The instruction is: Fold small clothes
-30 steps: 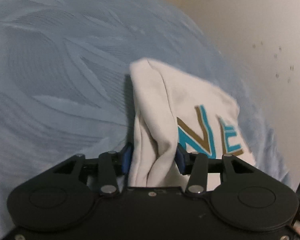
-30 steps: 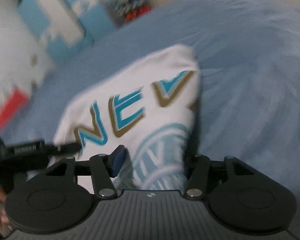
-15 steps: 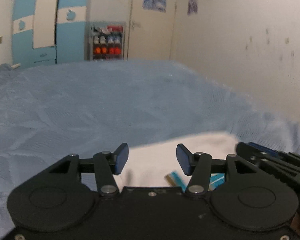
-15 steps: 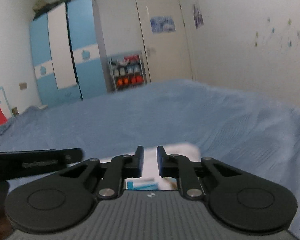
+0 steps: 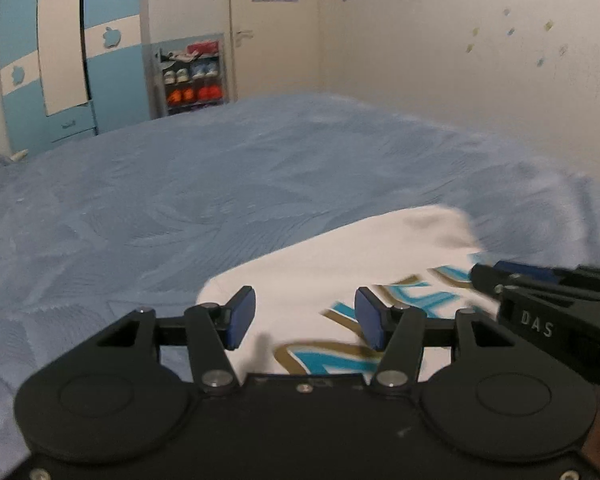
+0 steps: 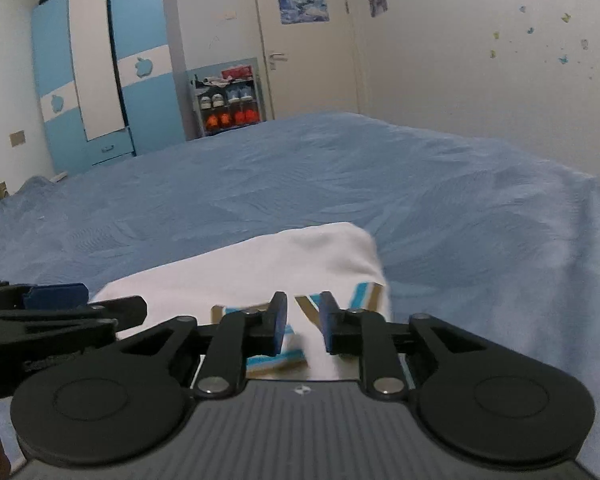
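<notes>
On the blue bed (image 5: 228, 184), a folded white shirt (image 5: 340, 256) is lying; left gripper (image 5: 305, 318) and right gripper (image 6: 303, 322) fingers are opening, holding nothing.

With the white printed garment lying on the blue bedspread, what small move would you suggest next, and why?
Probably lift both tools clear. The folded white printed garment lies on the blue bedspread; the opening left tool and opening right tool hold nothing.

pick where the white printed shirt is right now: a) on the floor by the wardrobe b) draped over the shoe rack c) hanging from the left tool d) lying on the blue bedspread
d, the white printed shirt lies flat on the blue bedspread, with neither tool gripping it.
</notes>
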The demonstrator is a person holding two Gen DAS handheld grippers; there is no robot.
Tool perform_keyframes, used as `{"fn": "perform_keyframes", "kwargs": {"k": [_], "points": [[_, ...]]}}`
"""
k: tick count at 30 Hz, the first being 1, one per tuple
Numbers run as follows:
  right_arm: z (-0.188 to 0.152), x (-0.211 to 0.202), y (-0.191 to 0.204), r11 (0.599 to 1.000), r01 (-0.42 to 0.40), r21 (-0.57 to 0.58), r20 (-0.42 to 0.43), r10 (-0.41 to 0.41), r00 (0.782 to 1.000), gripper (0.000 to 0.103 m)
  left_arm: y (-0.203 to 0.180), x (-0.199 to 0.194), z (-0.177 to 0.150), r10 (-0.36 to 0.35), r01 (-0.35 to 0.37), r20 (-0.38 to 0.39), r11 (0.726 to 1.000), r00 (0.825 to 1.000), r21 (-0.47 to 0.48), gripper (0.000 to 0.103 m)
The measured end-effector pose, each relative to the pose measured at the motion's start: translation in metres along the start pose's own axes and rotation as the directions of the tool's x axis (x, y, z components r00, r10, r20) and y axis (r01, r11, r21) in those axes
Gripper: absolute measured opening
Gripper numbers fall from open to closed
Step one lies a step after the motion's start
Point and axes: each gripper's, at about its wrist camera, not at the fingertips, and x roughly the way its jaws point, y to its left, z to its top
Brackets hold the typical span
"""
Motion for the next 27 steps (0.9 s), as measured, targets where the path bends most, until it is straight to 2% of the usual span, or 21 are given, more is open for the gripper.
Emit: {"fn": "perform_keyframes", "kwargs": {"k": [1, 2, 3, 4, 6, 9, 10, 13, 15, 17, 18, 19, 20, 22, 23, 24, 25, 27], "points": [[-0.002, -0.006, -0.002, 0.999, -0.02, 0.025, -0.007, 0.021, 1.0, 0.028, 0.003, -0.007, -0.005, -0.004, 0.004, -0.022, 1.0, 1.0, -0.007, 0.057], [-0.007, -0.007, -0.006, 0.999, -0.027, 0.041, -0.034, 0.029, 0.999, 0.031, 0.005, -0.001, -0.017, 0.0, -0.002, -0.076, 1.0, 0.997, -0.018, 0.058], [-0.015, 0.0, -0.009, 0.998, -0.024, 0.05, -0.085, 0.028, 0.996, 0.033, 0.008, 0.004, -0.027, 0.01, -0.013, -0.136, 1.0, 0.991, -0.022, 0.064], [-0.025, 0.01, -0.01, 0.998, -0.022, 0.051, -0.113, 0.028, 0.993, 0.034, 0.012, 0.014, -0.041, 0.002, -0.008, -0.154, 0.999, 0.988, -0.033, 0.067], [-0.042, 0.025, -0.007, 1.0, -0.006, -0.024, -0.118, 0.003, 0.993, 0.034, 0.02, 0.016, -0.058, -0.021, 0.015, -0.09, 0.998, 0.996, -0.068, 0.071], [-0.03, 0.014, 0.005, 0.998, 0.018, -0.057, -0.123, -0.025, 0.992, 0.036, 0.024, 0.0, -0.041, -0.017, 0.004, -0.127, 0.994, 0.992, -0.105, 0.068], [-0.024, 0.006, 0.005, 0.999, 0.011, -0.043, -0.112, -0.016, 0.994, 0.039, 0.026, -0.006, -0.035, -0.009, -0.007, -0.128, 0.992, 0.992, -0.123, 0.068], [-0.018, -0.031, -0.002, 0.999, -0.016, 0.045, -0.077, 0.02, 0.997, 0.058, 0.031, -0.044, -0.028, -0.027, 0.012, -0.099, 0.988, 0.995, -0.155, 0.068], [-0.024, -0.047, -0.005, 0.998, -0.025, 0.065, -0.091, 0.031, 0.995, 0.058, 0.031, -0.068, -0.034, -0.034, 0.018, -0.105, 0.988, 0.994, -0.151, 0.068], [-0.034, -0.053, -0.005, 0.998, -0.018, 0.061, -0.134, 0.026, 0.991, 0.058, 0.024, -0.066, -0.047, -0.02, -0.003, -0.179, 0.992, 0.984, -0.127, 0.068], [-0.042, -0.048, -0.006, 0.998, -0.008, 0.059, -0.184, 0.018, 0.983, 0.059, 0.022, -0.056, -0.06, -0.001, -0.027, -0.291, 0.995, 0.957, -0.092, 0.071], [-0.05, -0.038, -0.009, 0.998, -0.005, 0.061, -0.246, 0.02, 0.969, 0.06, 0.025, -0.046, -0.073, -0.013, -0.017, -0.379, 0.997, 0.925, -0.076, 0.074], [-0.058, -0.027, -0.012, 0.999, -0.003, 0.053, -0.292, 0.018, 0.956, 0.06, 0.032, -0.041, -0.084, -0.049, 0.003, -0.379, 0.993, 0.924, -0.12, 0.075], [-0.059, -0.022, -0.008, 1.0, -0.003, -0.002, -0.282, 0.003, 0.959, 0.06, 0.048, -0.043, -0.08, -0.1, 0.01, -0.366, 0.971, 0.925, -0.24, 0.075], [-0.053, -0.024, -0.005, 1.0, -0.003, -0.025, -0.289, -0.005, 0.957, 0.06, 0.054, -0.048, -0.075, -0.113, 0.005, -0.368, 0.959, 0.923, -0.283, 0.075], [-0.046, -0.027, -0.003, 0.999, -0.003, -0.032, -0.299, -0.006, 0.954, 0.06, 0.057, -0.056, -0.07, -0.096, -0.022, -0.372, 0.954, 0.923, -0.3, 0.073], [-0.037, -0.031, -0.002, 1.0, -0.009, -0.027, -0.309, 0.0, 0.951, 0.06, 0.056, -0.067, -0.065, -0.076, -0.039, -0.376, 0.957, 0.923, -0.288, 0.073], [-0.024, -0.048, -0.001, 0.999, -0.033, 0.003, -0.3, 0.032, 0.953, 0.062, 0.046, -0.088, -0.05, -0.028, -0.047, -0.365, 0.979, 0.931, -0.197, 0.073]]}}
